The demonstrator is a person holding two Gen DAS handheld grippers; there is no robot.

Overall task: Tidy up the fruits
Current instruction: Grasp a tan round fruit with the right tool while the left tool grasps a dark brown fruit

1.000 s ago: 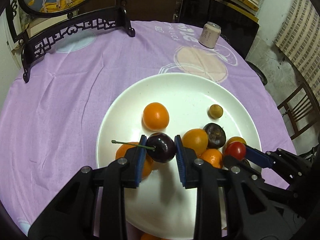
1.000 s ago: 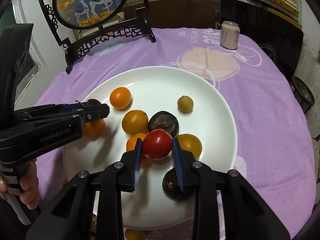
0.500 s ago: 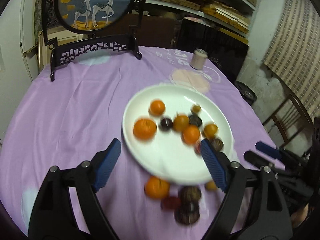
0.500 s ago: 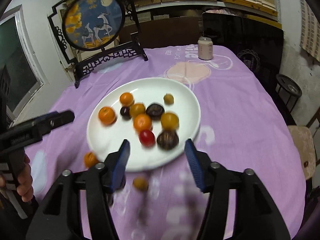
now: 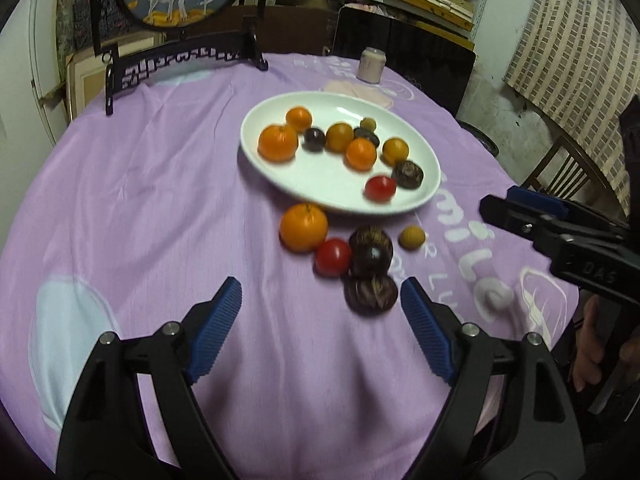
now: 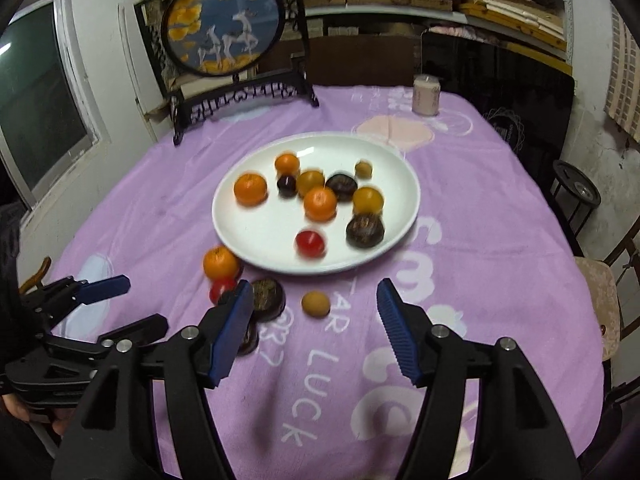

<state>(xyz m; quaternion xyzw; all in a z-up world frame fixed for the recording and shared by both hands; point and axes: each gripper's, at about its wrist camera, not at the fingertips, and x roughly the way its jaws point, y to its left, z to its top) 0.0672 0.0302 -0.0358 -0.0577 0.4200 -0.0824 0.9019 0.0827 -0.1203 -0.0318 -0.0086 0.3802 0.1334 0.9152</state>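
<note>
You are holding both claws wide apart and empty above the purple-clothed surface point(image 5: 160, 184), well back from the fruit, which looks like a pause to choose the next piece. Your left claw point(image 5: 321, 322) is pointing toward the loose cluster lying just in front of the white plate point(image 5: 256, 120): an orange point(image 5: 303, 227), a red tomato point(image 5: 333, 257), two dark purple fruits point(image 5: 371, 249) touching it, and a small tan fruit point(image 5: 412, 237) a little apart. Your right claw point(image 6: 314, 334) is hanging over the same group from the other side.

The plate is already carrying oranges, yellow-orange fruits, dark ones and a red tomato point(image 5: 380, 188), spread loosely rather than sorted by kind. Judging by that, the five pieces lying on the cloth are what is left to gather. The fruit is looking smooth and round, likely to roll if nudged.
</note>
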